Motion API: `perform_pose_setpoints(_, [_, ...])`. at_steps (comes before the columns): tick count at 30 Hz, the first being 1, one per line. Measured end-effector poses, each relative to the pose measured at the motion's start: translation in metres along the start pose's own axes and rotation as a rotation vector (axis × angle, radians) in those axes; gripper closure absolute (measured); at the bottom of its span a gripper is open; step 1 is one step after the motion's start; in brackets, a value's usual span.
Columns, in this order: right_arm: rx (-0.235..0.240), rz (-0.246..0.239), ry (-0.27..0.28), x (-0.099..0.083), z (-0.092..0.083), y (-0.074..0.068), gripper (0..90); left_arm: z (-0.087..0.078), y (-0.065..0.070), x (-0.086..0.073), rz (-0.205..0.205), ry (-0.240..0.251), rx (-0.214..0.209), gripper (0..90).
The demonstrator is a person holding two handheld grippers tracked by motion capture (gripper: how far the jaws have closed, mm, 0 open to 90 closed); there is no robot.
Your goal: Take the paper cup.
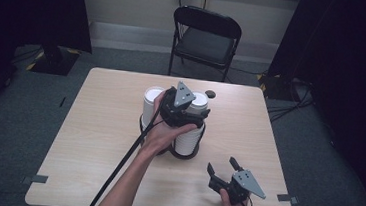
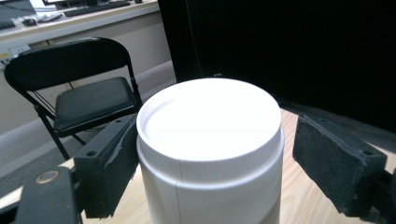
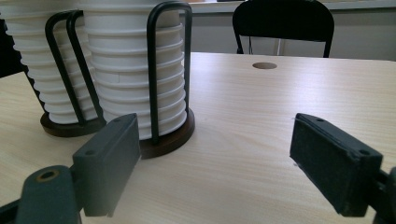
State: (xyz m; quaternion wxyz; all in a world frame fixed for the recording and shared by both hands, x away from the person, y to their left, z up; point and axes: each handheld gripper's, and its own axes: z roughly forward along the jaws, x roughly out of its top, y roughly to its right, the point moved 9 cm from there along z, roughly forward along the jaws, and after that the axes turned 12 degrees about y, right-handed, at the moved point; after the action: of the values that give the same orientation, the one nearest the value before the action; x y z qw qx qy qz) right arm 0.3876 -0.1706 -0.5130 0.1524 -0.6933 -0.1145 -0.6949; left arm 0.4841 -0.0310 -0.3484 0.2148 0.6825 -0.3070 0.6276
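A: At a pale wooden table (image 1: 97,140), a person's left gripper (image 1: 186,114) straddles the top cup (image 2: 210,140) of the right-hand of 2 stacks of white paper cups (image 1: 188,133). Each stack stands upside down in a black wire holder (image 3: 159,79) near the table's middle.

B: Clamped on it?

A: Not yet, by the left gripper view. One pad sits touching or just beside the cup's wall; the other stands clearly apart from it. The jaws are spread.

B: And the right gripper (image 1: 225,172)?

A: Resting near the table's front edge, jaws wide apart, holding nothing.

B: How will the cup handle?

A: Judging from its look: very light, thin-walled, easily crushed, and smooth enough to slip. The stiff rolled band just under the flat base is the best place to pinch, gently. It may stick to the nested cup beneath.

B: The room?

A: A round hole (image 3: 264,66) marks the tabletop's far side. A black folding chair (image 1: 205,39) stands beyond, with dark curtains (image 1: 345,57) at both sides, grey carpet and cables on the floor.
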Motion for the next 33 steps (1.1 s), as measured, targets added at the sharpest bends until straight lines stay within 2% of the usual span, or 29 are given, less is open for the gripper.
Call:
perform_pose_setpoints(1, [0.0, 0.0, 0.0, 0.0, 0.0, 0.0, 15.3, 0.001, 0.001, 0.0, -0.007, -0.002, 0.004, 15.7])
perform_pose_setpoints(2, [0.0, 0.0, 0.001, 0.0, 0.0, 0.0, 15.4, 0.003, -0.001, -0.002, 0.015, -0.02, 0.006, 15.9])
perform_pose_setpoints(3, [0.0, 0.0, 0.001, 0.0, 0.0, 0.0, 15.4, 0.003, -0.001, -0.002, 0.015, -0.02, 0.006, 16.5])
perform_pose_setpoints(6, [0.001, -0.001, 0.002, 0.0, 0.0, 0.0, 15.4, 0.008, -0.002, -0.006, -0.003, -0.035, 0.007, 18.1])
perform_pose_setpoints(8, [0.004, -0.001, 0.003, 0.0, 0.0, 0.0, 15.4, 0.012, -0.002, -0.013, -0.005, -0.062, 0.01, 19.5])
perform_pose_setpoints(10, [0.006, 0.0, 0.004, 0.0, 0.0, 0.0, 15.4, 0.014, -0.002, -0.015, -0.021, -0.064, 0.01, 19.6])
perform_pose_setpoints(19, [0.004, -0.003, 0.002, 0.0, 0.0, -0.001, 15.4, 0.014, -0.003, -0.015, -0.036, -0.064, 0.006, 21.2])
perform_pose_setpoints(20, [0.005, -0.003, 0.003, 0.0, -0.001, -0.001, 15.4, 0.015, -0.003, -0.015, -0.039, -0.058, 0.022, 21.3])
perform_pose_setpoints(22, [0.009, -0.004, 0.003, 0.0, -0.001, -0.001, 15.4, 0.014, -0.003, -0.015, -0.033, -0.054, 0.023, 21.3])
perform_pose_setpoints(23, [0.011, -0.003, 0.003, 0.0, -0.001, -0.001, 15.3, 0.014, -0.003, -0.015, -0.043, -0.046, 0.023, 21.3])
perform_pose_setpoints(33, [0.011, 0.001, 0.007, 0.0, -0.001, -0.001, 15.3, 0.013, -0.004, -0.011, -0.053, -0.022, 0.032, 21.3])
